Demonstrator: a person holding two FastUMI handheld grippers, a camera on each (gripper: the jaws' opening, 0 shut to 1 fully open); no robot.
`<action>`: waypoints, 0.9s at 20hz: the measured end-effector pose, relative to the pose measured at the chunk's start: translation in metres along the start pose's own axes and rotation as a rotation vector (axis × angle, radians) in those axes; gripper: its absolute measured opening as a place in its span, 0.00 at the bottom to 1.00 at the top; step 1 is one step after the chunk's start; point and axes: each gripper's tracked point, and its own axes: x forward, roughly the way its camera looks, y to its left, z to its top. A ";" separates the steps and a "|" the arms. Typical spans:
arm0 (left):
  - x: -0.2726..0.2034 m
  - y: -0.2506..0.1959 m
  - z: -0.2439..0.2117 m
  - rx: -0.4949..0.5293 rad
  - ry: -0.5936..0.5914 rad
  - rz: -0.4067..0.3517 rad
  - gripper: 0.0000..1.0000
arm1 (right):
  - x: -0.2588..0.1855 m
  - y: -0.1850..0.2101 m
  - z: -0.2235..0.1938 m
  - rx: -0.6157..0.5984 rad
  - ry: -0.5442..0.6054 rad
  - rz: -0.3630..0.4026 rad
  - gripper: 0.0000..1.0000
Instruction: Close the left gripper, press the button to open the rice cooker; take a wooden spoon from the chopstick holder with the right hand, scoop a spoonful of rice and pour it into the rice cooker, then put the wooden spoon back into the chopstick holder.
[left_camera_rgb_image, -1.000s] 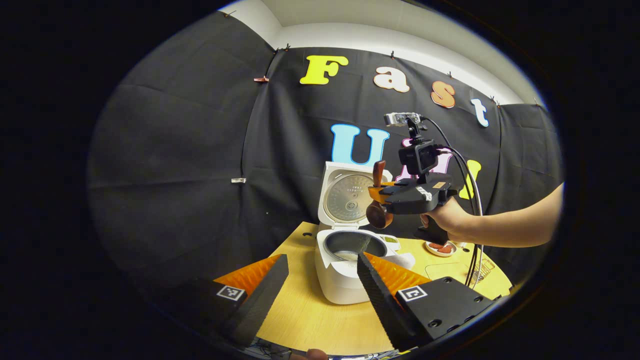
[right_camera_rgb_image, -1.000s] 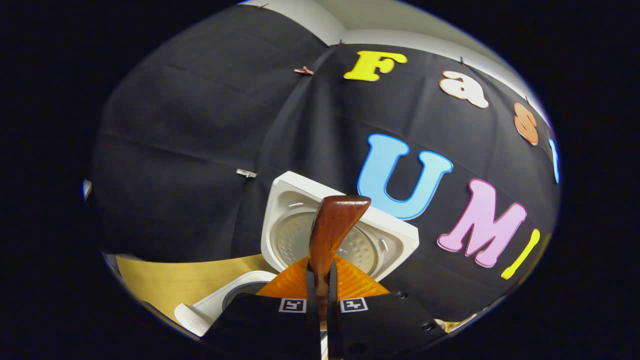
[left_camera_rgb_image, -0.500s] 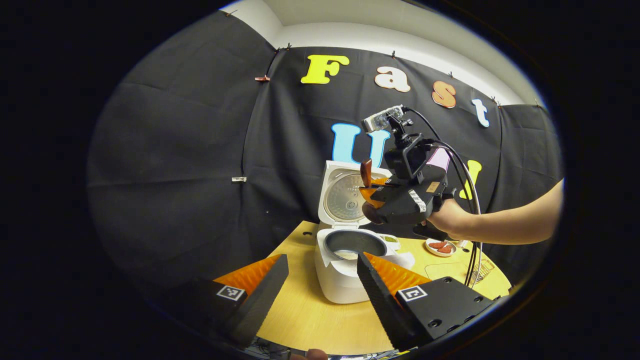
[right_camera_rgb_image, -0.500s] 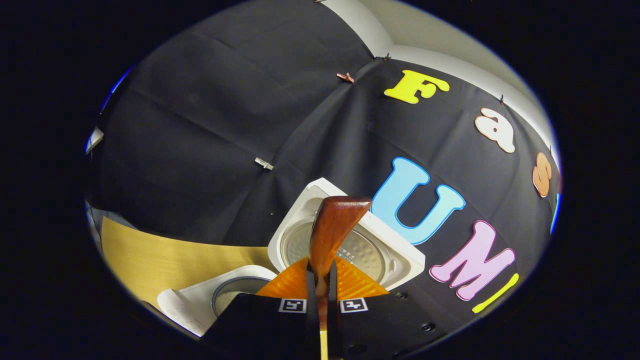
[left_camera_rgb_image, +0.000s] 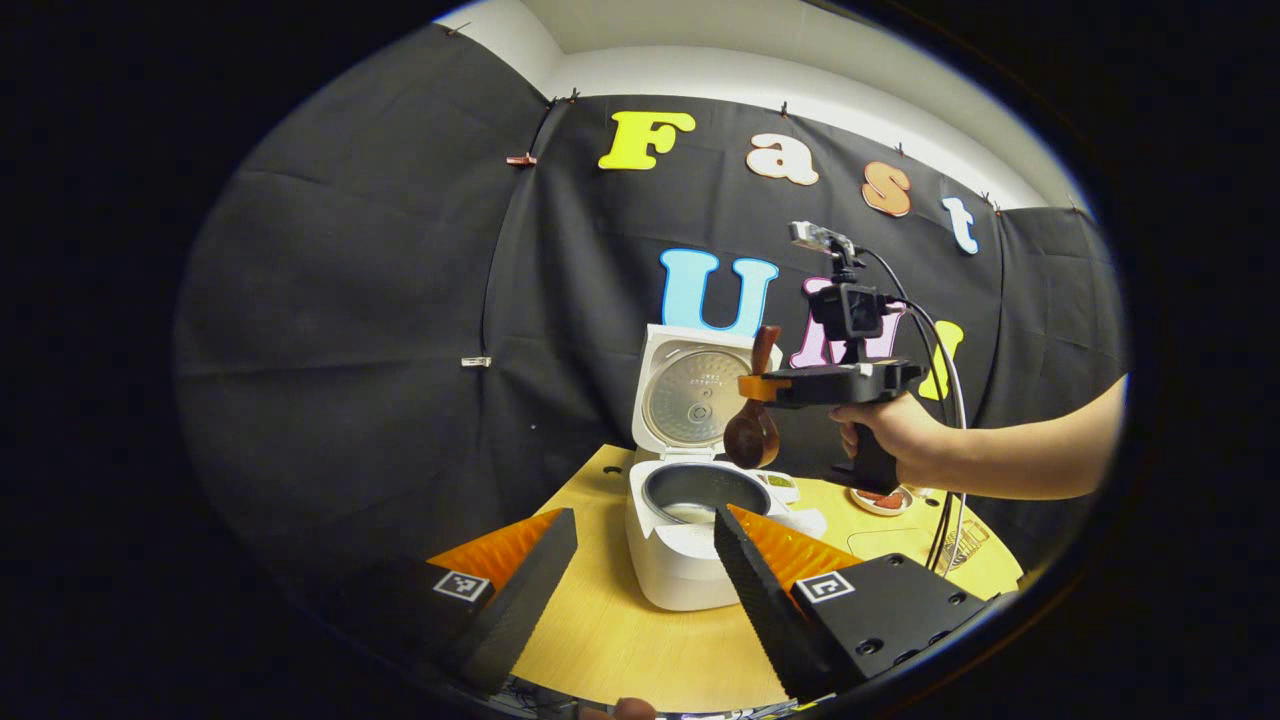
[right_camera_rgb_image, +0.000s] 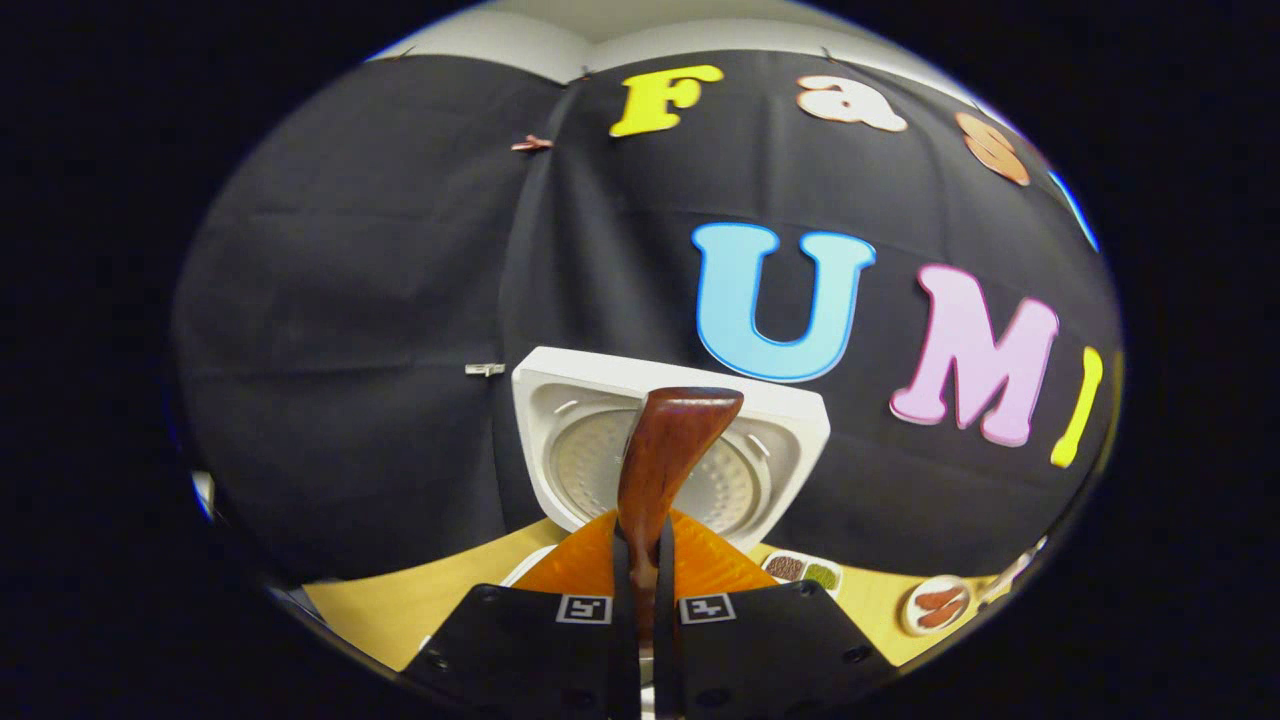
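The white rice cooker (left_camera_rgb_image: 680, 550) stands on the wooden table (left_camera_rgb_image: 640, 650) with its lid (left_camera_rgb_image: 695, 395) raised; some rice lies in its dark pot. My left gripper (left_camera_rgb_image: 640, 560) hovers open before the cooker, nothing between its fingers. Above the cooker's right side a hand holds my right gripper (left_camera_rgb_image: 765, 388), shut on the handle of the wooden spoon (left_camera_rgb_image: 752, 435); the spoon hangs bowl downward over the pot's far right edge. In the right gripper view my right gripper (right_camera_rgb_image: 645, 560) clamps the spoon handle (right_camera_rgb_image: 665, 450), whose end stands up before the open lid (right_camera_rgb_image: 600, 440).
A small dish with red pieces (left_camera_rgb_image: 882, 497) and a glass holder (left_camera_rgb_image: 962, 540) stand at the table's right. A two-part dish of grains (right_camera_rgb_image: 803, 571) lies behind the cooker. Cables (left_camera_rgb_image: 940, 430) hang from the right gripper. The black booth wall is close behind.
The right gripper has rolled back level after tilting left half a second ago, and has shifted slightly right. The spoon hangs bowl down again. My left gripper has stayed put.
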 end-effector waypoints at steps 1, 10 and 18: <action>0.000 -0.002 0.001 0.003 -0.003 0.001 0.95 | -0.008 -0.010 0.006 0.052 -0.016 -0.008 0.10; 0.004 -0.030 0.020 0.023 -0.035 -0.009 0.95 | -0.155 -0.113 0.057 0.255 -0.215 -0.139 0.10; 0.007 -0.081 0.029 0.044 -0.052 -0.033 0.95 | -0.276 -0.252 0.019 0.223 -0.224 -0.347 0.10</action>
